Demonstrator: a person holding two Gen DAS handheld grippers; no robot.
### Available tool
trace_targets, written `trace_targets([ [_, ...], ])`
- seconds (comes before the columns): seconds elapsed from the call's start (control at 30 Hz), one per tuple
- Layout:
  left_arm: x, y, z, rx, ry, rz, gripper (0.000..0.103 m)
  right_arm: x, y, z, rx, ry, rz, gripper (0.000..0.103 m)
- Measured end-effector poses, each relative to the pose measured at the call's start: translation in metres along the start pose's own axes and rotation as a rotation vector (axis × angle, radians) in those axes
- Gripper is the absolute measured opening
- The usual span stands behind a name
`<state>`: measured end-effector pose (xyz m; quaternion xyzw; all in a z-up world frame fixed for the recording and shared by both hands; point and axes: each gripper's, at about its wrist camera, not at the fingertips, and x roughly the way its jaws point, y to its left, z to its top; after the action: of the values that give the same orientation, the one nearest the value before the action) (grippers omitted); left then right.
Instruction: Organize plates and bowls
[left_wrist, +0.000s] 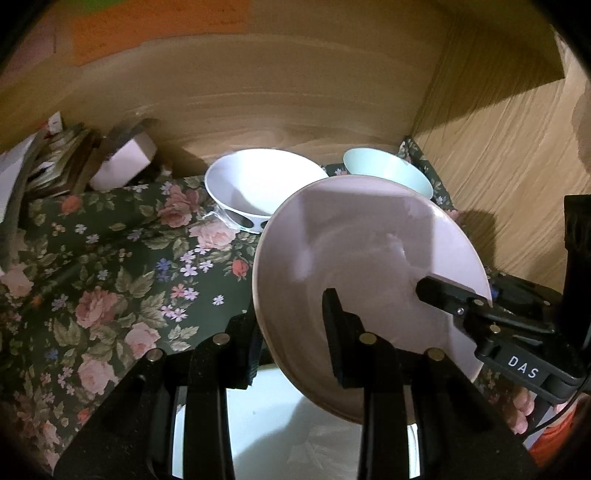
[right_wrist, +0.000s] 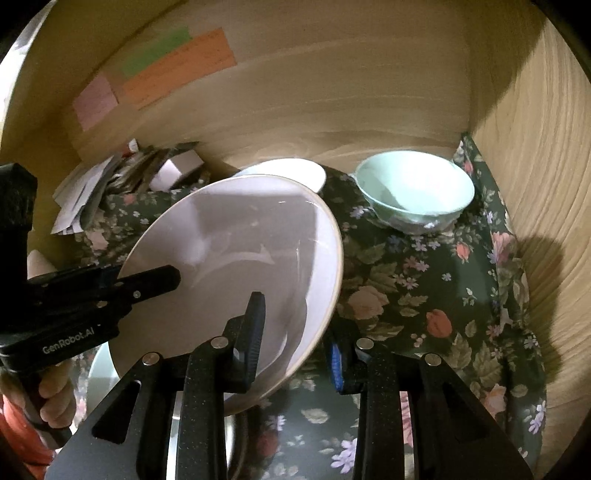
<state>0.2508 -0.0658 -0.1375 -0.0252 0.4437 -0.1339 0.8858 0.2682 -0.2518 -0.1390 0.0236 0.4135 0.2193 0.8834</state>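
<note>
Pink plate (left_wrist: 369, 258) clamped at both rims, tilted above the floral cloth (left_wrist: 122, 266).
Left gripper (left_wrist: 291, 332) grips the near-left rim; right gripper (right_wrist: 295, 332) grips the opposite rim. A white plate (left_wrist: 295, 443) lies beneath. Beyond: white bowl (left_wrist: 258, 181), then green bowl (right_wrist: 413, 188) by the wooden wall (right_wrist: 535, 147).

Two bowls (left_wrist: 258, 184) (left_wrist: 388, 173) sat side by side at the back of the cloth (left_wrist: 122, 280); a tilted plate (left_wrist: 365, 266) hung before them, papers (left_wrist: 48, 162) far left
</note>
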Motion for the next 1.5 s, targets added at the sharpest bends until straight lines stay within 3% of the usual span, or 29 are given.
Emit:
trace_targets([
  [0.4, -0.05, 0.032, -0.022, -0.031, -0.066, 0.033, 0.031, -0.008, 0.052, -0.007, -0.068, -0.013, 0.038, 0.027],
  [0.93, -0.113, 0.097, -0.077, -0.139, -0.14, 0.1, 0.031, 0.002, 0.132, -0.022, -0.168, 0.008, 0.122, 0.027],
  [1.5, -0.148, 0.153, -0.126, -0.229, -0.148, 0.183, 0.031, 0.029, 0.197, -0.042, -0.247, 0.083, 0.206, 0.027],
])
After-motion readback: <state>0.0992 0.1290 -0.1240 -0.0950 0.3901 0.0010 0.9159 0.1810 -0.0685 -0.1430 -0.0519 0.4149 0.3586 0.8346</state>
